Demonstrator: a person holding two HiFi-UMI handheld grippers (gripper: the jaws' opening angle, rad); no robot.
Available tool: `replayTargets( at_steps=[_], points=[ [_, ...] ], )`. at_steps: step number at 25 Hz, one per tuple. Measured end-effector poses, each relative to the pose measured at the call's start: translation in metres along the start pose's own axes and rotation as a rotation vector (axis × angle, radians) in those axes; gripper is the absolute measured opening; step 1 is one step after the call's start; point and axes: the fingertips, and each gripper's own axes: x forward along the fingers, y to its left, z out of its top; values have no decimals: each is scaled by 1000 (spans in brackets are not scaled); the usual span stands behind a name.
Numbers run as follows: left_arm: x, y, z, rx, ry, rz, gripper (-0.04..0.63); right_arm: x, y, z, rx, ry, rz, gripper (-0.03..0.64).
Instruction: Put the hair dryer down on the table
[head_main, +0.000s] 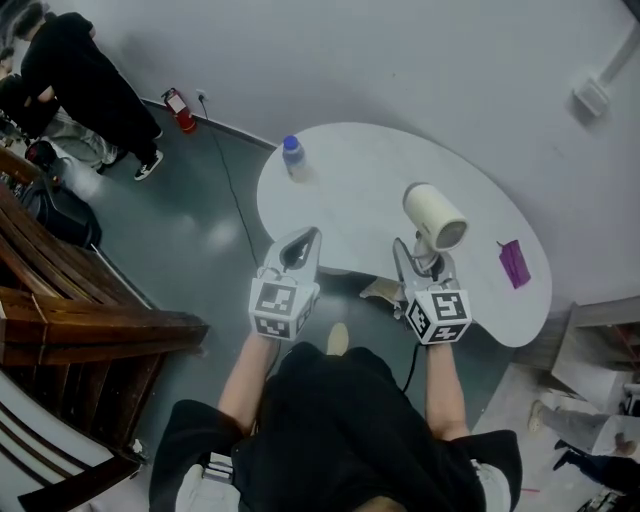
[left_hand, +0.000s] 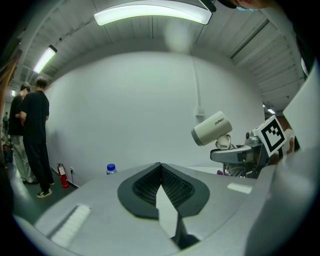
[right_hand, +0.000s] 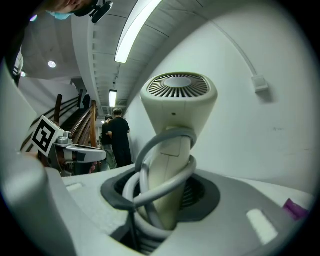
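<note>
Lower the cream plastic hair dryer (head_main: 434, 216), clamped in your right gripper (head_main: 427, 264), gently onto the round white table (head_main: 350, 170) (left gripper (head_main: 300, 242) closed, empty)

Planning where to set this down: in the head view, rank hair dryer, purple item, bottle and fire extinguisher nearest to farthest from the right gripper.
1. Hair dryer: held in the right gripper.
2. Purple item: right side of the table.
3. Bottle: table's far left edge.
4. Fire extinguisher: far left, off the table.
</note>
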Motion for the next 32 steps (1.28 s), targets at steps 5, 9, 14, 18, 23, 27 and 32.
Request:
replayTargets(
  at_steps=[5, 9, 14, 18, 23, 27, 32],
  points=[
    [19, 0, -1, -1, 17, 6, 7, 15, -13, -2, 11, 12, 17, 193],
    [36, 3, -1, -1, 27, 9, 6, 30, -19, -7, 17, 28, 33, 193],
    [56, 10, -6, -10, 43, 5, 8, 49, -25, -14, 25, 55, 44, 193],
    [75, 22, -10, -16, 55, 0, 8, 69, -32, -19, 33, 69, 41, 192],
    [105, 34, -17, -20, 76, -25, 8, 93, -42, -24, 41, 87, 27, 193],
    [130, 42, -23, -21, 95, -45, 6, 113, -50, -31, 57, 109, 19, 193],
    [153, 56, -33, -34, 117, -58, 6, 140, -56, -41, 67, 141, 16, 193]
  ],
)
